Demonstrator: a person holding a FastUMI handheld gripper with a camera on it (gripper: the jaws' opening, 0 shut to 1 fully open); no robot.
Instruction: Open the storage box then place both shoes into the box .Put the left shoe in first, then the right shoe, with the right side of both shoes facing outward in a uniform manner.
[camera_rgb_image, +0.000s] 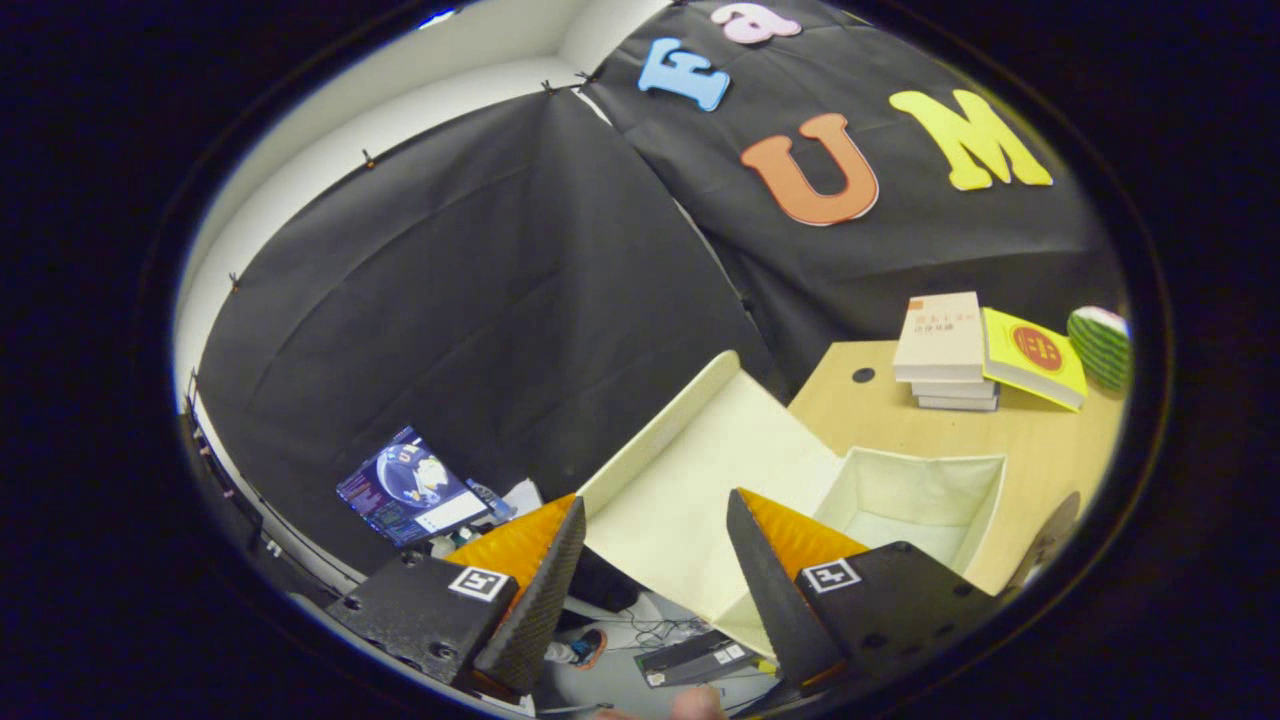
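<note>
Cream fabric was what I saw first: the storage box (925, 500) sat open on the near part of the wooden table (1040, 445), its lid (690, 480) folded back and hanging out past the table's edge toward my fingers. I held the gripper (655, 580) spread wide with nothing between its fingers; the lid's pale inner face showed through the gap, and the box's open mouth lay just beyond the right finger. The inside of the box looked bare as far as I could see into it. Toward the table's far edge, a stack of books (945, 350) rested with a yellow book (1035, 357) leaning against its side, and a green striped ball (1100, 345) sat just beside that. Below the table's level, off past my left finger, lay a dark blue printed box (410, 487).
</note>
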